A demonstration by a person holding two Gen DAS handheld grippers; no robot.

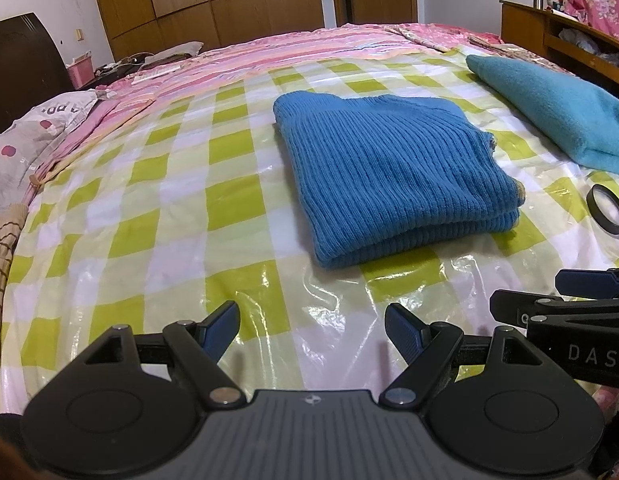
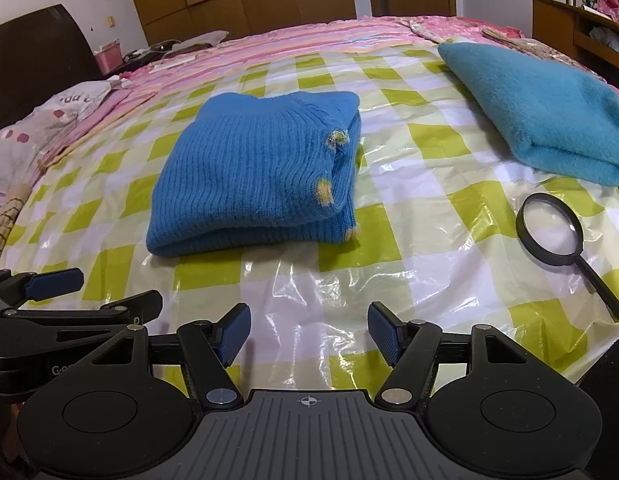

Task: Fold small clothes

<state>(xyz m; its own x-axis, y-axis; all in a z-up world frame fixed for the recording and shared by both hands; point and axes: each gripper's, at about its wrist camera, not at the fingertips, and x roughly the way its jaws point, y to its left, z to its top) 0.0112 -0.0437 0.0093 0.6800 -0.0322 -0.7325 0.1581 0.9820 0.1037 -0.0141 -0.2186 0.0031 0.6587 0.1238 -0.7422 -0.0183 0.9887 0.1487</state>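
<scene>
Behind everything we see a bedroom with wooden wardrobe doors [image 1: 213, 4] along the far wall and a bed covered by a glossy green-and-white checked plastic sheet [image 1: 181, 184], with pink striped bedding [image 1: 245, 60] showing past its far edge.

Far to the left of our tongs, a grey pillow with pink spots [image 1: 25, 140] lies at the edge of the bed, and a pink box [image 1: 79, 70] stands beyond it.

Our left gripper [image 1: 311, 330] hovers low over the near part of the sheet, its two blue-padded fingers spread wide with nothing between them. Our right gripper [image 2: 308, 330] sits just beside it, likewise spread apart and holding nothing.

Ahead of both tongs, out of reach of the fingertips, the blue ribbed knit sweater [image 2: 253, 176] lies folded into a neat block on the sheet, with small yellow patches along its right-hand edge. From the left tongs it sits slightly to the right; from the right tongs, slightly to the left.

Further right and farther away, a folded teal fleece garment [image 2: 541, 112] rests on the sheet, apart from the sweater.

Right of the right tongs, nearer than the fleece, lies a black magnifying glass [image 2: 549, 232], handle pointing toward us. A wooden shelf unit [image 1: 565, 36] stands at the far right.
</scene>
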